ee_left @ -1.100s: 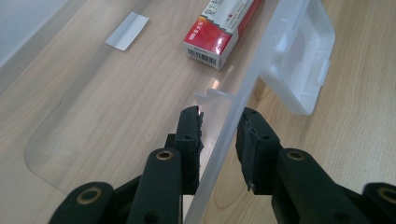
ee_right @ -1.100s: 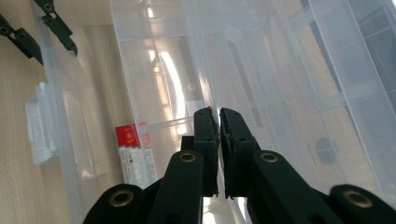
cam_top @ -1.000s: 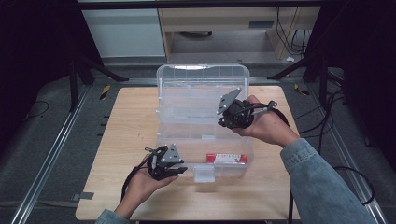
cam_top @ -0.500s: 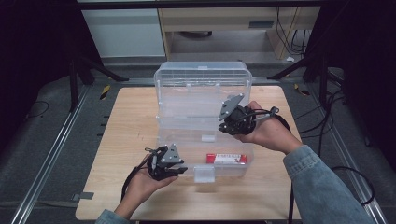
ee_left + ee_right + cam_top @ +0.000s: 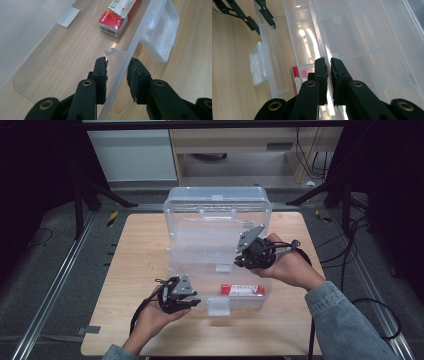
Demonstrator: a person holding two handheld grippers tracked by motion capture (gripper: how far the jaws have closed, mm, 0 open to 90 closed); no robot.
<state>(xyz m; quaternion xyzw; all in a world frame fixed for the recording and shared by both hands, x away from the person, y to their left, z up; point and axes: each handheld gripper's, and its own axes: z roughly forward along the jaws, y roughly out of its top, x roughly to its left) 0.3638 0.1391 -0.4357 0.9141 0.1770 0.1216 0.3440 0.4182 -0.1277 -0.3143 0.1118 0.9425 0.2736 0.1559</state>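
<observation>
Fingers (image 5: 101, 72) of your left gripper (image 5: 176, 295) stand apart, straddling the front wall of the clear box (image 5: 217, 227) on the tabletop (image 5: 140, 245). A red carton (image 5: 243, 290) lies inside, near that wall. Your right gripper (image 5: 253, 252) has its fingers (image 5: 322, 75) pinched together on the raised lid's (image 5: 362, 37) edge.

Wooden table (image 5: 140, 245) stands on grey floor (image 5: 45, 285). Metal rails (image 5: 55, 285) run alongside both table edges. Black cables (image 5: 350, 245) lie right. White cabinet (image 5: 130, 150) and wooden shelf unit (image 5: 235, 150) stand behind.
</observation>
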